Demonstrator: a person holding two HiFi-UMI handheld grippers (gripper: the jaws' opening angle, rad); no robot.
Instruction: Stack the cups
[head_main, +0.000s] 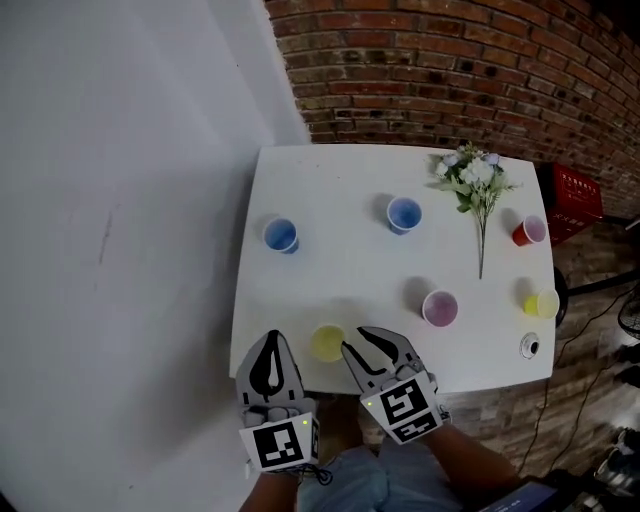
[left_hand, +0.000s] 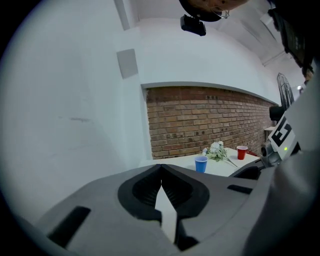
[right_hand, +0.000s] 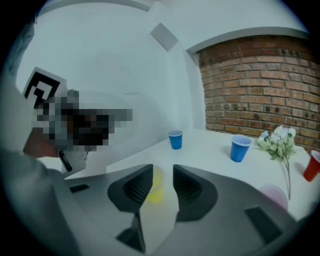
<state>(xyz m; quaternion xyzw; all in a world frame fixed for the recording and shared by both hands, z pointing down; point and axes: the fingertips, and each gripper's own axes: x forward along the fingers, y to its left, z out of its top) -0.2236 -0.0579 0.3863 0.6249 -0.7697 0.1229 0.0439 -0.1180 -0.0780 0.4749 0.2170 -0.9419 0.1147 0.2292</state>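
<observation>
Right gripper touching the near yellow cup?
Cannot tell. In the right gripper view the yellow cup sits partly behind one finger; neither gap nor contact shows.

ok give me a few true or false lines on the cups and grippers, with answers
1. Two blue cups stand on the table. True.
2. The right gripper is clamped on the near yellow cup. False: its jaws stand apart, not gripping the cup.
3. The left gripper is shut and empty. True.
4. The flowers lie at the table's near edge. False: they lie at the far end, near the brick wall.
</observation>
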